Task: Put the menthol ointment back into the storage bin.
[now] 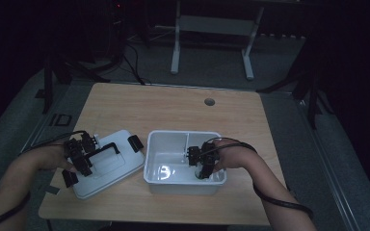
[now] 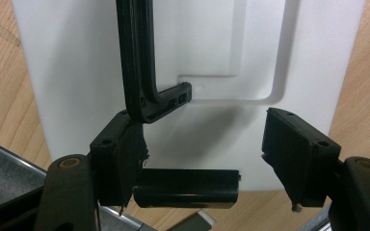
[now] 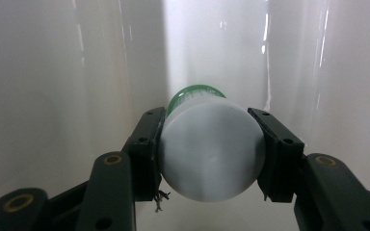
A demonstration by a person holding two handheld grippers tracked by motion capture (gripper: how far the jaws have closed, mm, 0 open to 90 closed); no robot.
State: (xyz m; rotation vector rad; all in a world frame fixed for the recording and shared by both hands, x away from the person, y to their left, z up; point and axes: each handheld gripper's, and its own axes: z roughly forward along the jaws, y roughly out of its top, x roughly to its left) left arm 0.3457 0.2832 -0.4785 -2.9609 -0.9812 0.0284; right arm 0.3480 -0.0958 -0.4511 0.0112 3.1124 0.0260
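- The white-capped bottle (image 3: 211, 156), with a green band behind its cap, sits at the centre of the right gripper view, clamped between the two black jaws of the right gripper (image 3: 211, 159); the pads press on either side of the cap.
- In the high view the right gripper (image 1: 203, 168) points down into the white plastic bin (image 1: 156, 159), in the lower centre of the frame, near the bin's lower right corner. The bottle itself is too small and dark to make out there.
- The bin stands on the wooden bench (image 1: 173, 108) and has a divider wall (image 1: 187, 142) running from its far rim toward its middle.
- Pale bin walls form the background of the right gripper view.
- The white lid (image 1: 108, 166) lies flat on the bench just to the left of the bin, in the lower left of the high view, with a black carry handle (image 1: 107, 150) on top and black latches (image 1: 135, 143) at its ends.
- The left gripper (image 1: 79, 159) hovers over the lid's left part. In the left gripper view its jaws stand apart, clamped on nothing; the handle (image 2: 139, 62) runs down from the top of that frame to the left jaw, and a black latch (image 2: 187, 188) lies across the lower middle, between the jaws.
- A round cable hole (image 1: 209, 102) marks the bench near its far edge.
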